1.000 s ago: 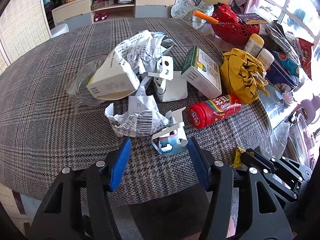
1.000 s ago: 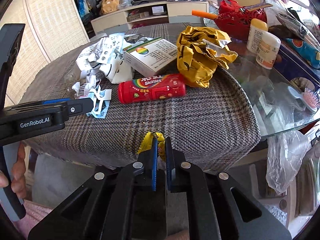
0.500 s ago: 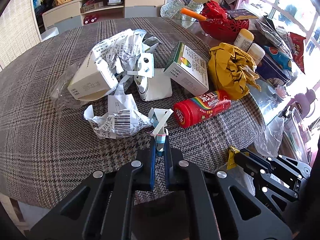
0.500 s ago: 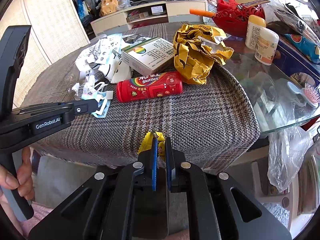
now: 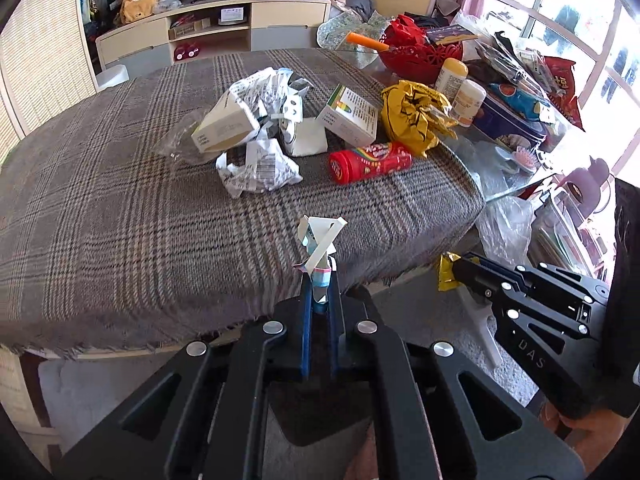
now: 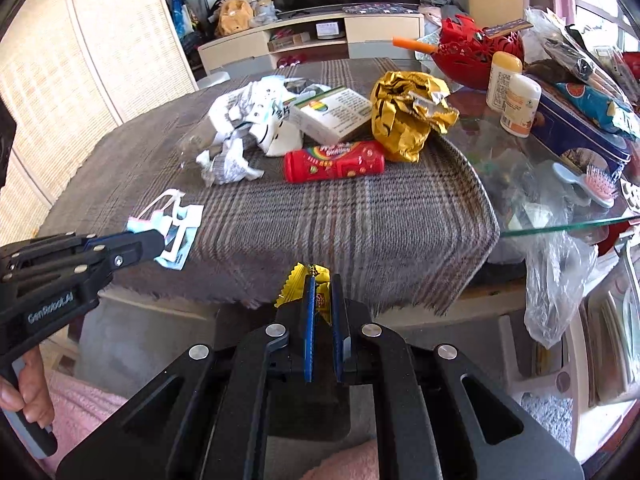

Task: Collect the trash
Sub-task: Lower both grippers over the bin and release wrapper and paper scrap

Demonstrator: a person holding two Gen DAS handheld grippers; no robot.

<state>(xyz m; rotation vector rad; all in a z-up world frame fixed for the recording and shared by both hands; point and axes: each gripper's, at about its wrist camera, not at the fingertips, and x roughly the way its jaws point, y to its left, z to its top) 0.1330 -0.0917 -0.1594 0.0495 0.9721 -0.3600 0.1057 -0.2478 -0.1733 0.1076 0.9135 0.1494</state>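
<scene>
The torn blue-and-white carton scrap, previously lying on the plaid cloth, is being held aloft, pinched by the left gripper; a yellow wrapper is being pinched by the right gripper.

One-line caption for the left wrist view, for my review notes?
Left gripper shut on a torn carton scrap above the plaid cloth's edge; right gripper holds a yellow wrapper.

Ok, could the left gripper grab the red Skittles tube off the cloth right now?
Probably not yet. The left gripper is shut on a blue-and-white paper scrap, so its jaws are occupied. The path itself looks free: the red Skittles tube lies alone on open cloth, nothing on top of it.
</scene>
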